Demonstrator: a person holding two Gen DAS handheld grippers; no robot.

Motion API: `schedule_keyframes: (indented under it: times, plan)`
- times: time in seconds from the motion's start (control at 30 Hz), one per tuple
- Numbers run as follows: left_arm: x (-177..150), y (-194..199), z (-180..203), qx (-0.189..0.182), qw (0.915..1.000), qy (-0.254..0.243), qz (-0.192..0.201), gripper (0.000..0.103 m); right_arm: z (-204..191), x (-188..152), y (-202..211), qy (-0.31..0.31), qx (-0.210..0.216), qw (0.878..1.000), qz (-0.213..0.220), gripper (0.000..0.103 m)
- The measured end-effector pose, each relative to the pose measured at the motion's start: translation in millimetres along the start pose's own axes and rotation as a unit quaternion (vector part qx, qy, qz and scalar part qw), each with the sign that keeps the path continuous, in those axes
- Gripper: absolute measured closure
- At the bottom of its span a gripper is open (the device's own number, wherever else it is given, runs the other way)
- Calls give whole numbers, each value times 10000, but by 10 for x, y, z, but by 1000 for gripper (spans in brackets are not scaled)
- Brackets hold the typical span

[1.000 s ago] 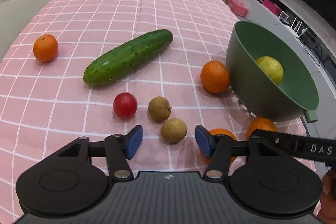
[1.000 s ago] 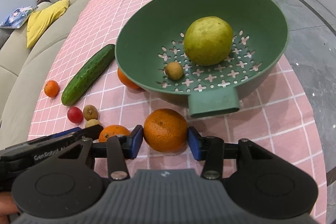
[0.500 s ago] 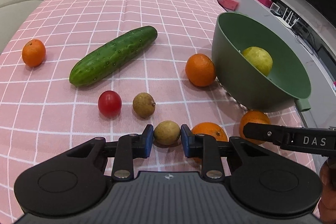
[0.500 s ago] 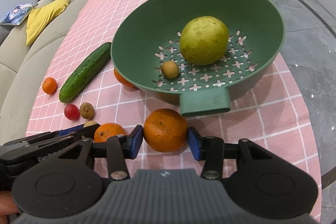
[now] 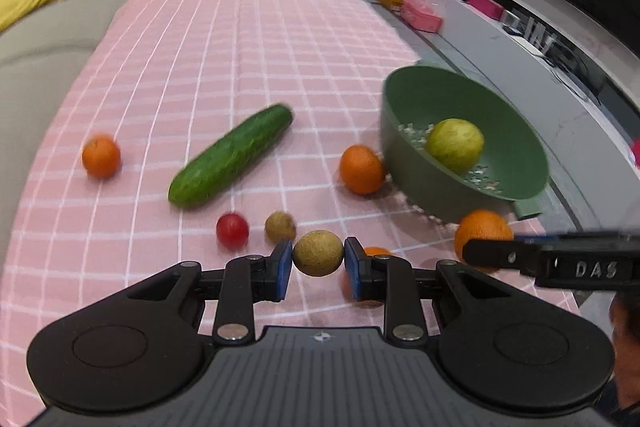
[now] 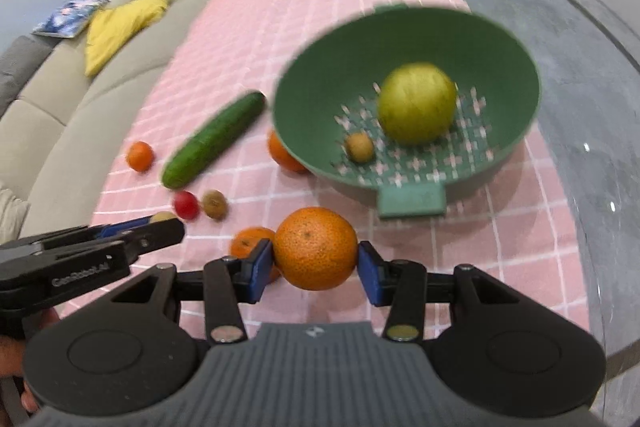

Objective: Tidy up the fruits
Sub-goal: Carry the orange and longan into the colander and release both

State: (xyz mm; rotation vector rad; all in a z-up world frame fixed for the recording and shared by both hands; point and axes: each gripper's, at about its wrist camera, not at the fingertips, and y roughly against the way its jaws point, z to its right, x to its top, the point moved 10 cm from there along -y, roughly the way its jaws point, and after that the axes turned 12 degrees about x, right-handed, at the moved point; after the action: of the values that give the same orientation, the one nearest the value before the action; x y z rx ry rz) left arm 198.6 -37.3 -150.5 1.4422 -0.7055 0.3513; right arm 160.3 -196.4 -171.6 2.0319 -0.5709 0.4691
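my left tongs point(image 5: 318, 254) grip a small brown fruit point(image 5: 318, 253), my right tongs point(image 6: 316, 250) an orange point(image 6: 316, 249), both near the green colander point(image 6: 404, 39). inside it lie a green fruit point(image 6: 417, 103) and one small brown fruit. three oranges, a cherry tomato point(image 5: 232, 230) and a cucumber point(image 5: 230, 155) remain on the tabletop point(image 5: 240, 47).

1. The left wrist camera sits low behind its gripper point(image 5: 318, 263), facing along the pink tablecloth point(image 5: 248, 67), with the green colander point(image 5: 516, 163) at two o'clock.
2. The right wrist camera looks down closer, with the colander point(image 6: 320, 75) at twelve.
3. Both views share the cucumber point(image 5: 230, 157) point(image 6: 214, 141).
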Motion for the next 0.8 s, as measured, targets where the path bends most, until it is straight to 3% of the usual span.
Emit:
schedule_keyframes:
  times: [0.2, 0.4, 0.6, 0.8]
  plan:
    - [271, 187, 287, -68, 9979, -567, 308, 72, -113, 343, 370, 334, 150, 9983, 460, 60]
    - [567, 188, 704, -230, 9930, -1024, 542, 72, 57, 600, 552, 494, -23, 9974, 532, 60]
    - [676, 29, 1055, -358, 9845, -1609, 599, 72, 400, 809, 581, 577, -314, 9970, 410, 60]
    - [691, -145, 1327, -357, 9704, -2299, 657, 72, 569, 983, 496, 967, -507, 9938, 203, 60]
